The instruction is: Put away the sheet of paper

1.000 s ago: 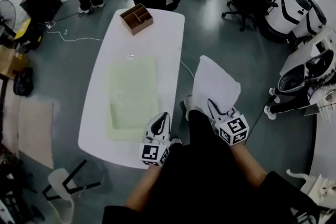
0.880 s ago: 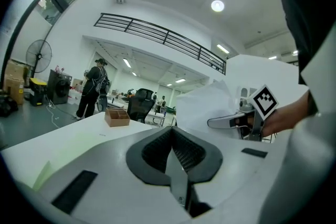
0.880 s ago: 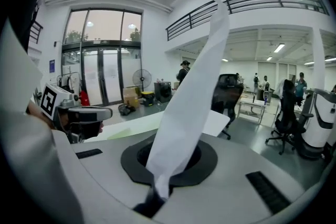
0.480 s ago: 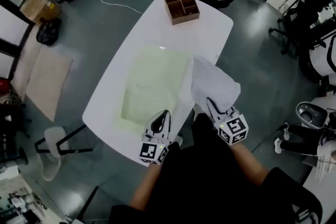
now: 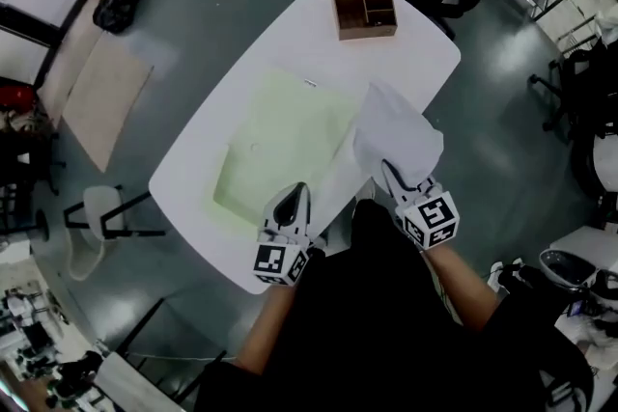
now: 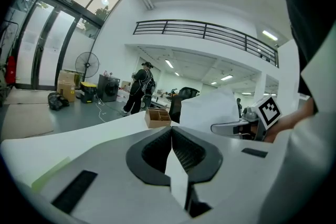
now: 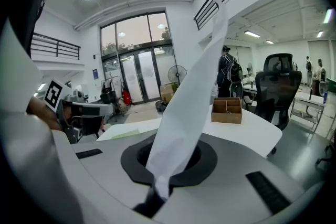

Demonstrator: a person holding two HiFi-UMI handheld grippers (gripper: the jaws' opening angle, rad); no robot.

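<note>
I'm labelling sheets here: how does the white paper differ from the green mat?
The sheet of paper is white; the mat is pale green. The paper is bent, pinched in the right gripper; the mat lies flat on the table. The mat looks larger. Both are thin sheets.

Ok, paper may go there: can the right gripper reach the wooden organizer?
Likely yes: only bare tabletop lies between the right gripper and the wooden organizer, though it sits at the far end.
</note>
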